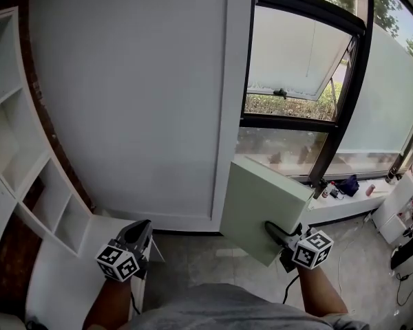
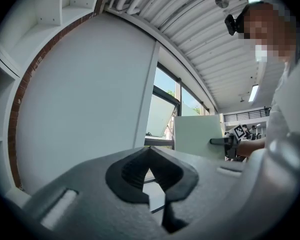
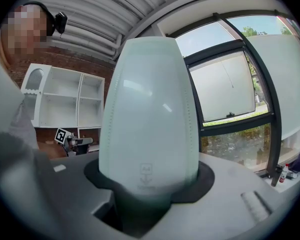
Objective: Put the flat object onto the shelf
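The flat object (image 1: 260,208) is a pale green, thin rectangular case, held upright and tilted in front of the window. My right gripper (image 1: 274,231) is shut on its lower right edge; in the right gripper view the case (image 3: 149,114) rises from between the jaws and fills the middle. My left gripper (image 1: 144,227) is at the lower left, shut and holding nothing, well left of the case. It points level toward the white wall. The white shelf (image 1: 26,174) with empty compartments stands at the far left. From the left gripper view the case (image 2: 197,134) shows at the right.
A white wall panel (image 1: 131,95) fills the middle. A dark-framed window (image 1: 299,81) with a tilted-open sash is to the right; its sill (image 1: 344,198) carries small bottles and a dark blue item. A white surface (image 1: 58,284) lies below the shelf. A cable (image 1: 344,267) trails on the floor.
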`<state>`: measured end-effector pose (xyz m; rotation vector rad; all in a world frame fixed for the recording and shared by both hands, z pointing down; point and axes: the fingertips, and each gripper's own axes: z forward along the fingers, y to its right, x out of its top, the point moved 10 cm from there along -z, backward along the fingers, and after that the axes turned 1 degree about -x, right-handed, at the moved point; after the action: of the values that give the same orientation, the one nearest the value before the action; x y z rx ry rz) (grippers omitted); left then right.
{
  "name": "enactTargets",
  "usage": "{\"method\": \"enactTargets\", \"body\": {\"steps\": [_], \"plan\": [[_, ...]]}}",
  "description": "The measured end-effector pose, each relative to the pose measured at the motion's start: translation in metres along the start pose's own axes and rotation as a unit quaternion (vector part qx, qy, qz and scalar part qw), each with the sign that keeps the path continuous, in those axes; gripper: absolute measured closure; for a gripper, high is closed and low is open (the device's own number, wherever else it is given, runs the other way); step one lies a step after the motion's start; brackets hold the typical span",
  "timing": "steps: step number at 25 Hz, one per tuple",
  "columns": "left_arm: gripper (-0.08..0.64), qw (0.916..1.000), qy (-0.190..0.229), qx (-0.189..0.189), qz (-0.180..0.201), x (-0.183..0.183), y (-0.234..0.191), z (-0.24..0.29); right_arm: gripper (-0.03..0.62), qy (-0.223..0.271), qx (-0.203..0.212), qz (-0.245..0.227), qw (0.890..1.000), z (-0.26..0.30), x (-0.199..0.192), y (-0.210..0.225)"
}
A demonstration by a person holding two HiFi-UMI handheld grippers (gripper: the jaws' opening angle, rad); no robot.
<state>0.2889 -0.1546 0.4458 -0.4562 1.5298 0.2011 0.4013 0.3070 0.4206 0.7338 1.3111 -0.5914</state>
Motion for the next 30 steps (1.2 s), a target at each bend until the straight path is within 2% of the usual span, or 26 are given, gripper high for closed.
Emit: {"method": "enactTargets", "body": {"steps": [8,14,20,26,30], "plan": [[0.560,0.9950,0.026,0.096,0.010,0.020,-0.008,-0.068,0.313,0.002,0.095,-0.037,0.995,0.076,0.029,-0.025],[0.560,0.9805,0.037,0.191,0.023,0.032,-0.010,-0.147,0.313,0.009,0.190,-0.076,0.979,0.146,0.054,-0.076],[0.560,0.9531,0.040,0.298,0.031,0.044,0.003,-0.240,0.313,0.029,0.295,-0.123,0.947,0.215,0.078,-0.161],[0.559,0.9145,0.040,0.400,0.041,0.059,0.034,-0.327,0.314,0.062,0.385,-0.169,0.905,0.263,0.105,-0.264],[0.560,0.8915,0.043,0.449,0.040,0.064,0.057,-0.376,0.314,0.087,0.424,-0.213,0.876,0.277,0.122,-0.331]]}}
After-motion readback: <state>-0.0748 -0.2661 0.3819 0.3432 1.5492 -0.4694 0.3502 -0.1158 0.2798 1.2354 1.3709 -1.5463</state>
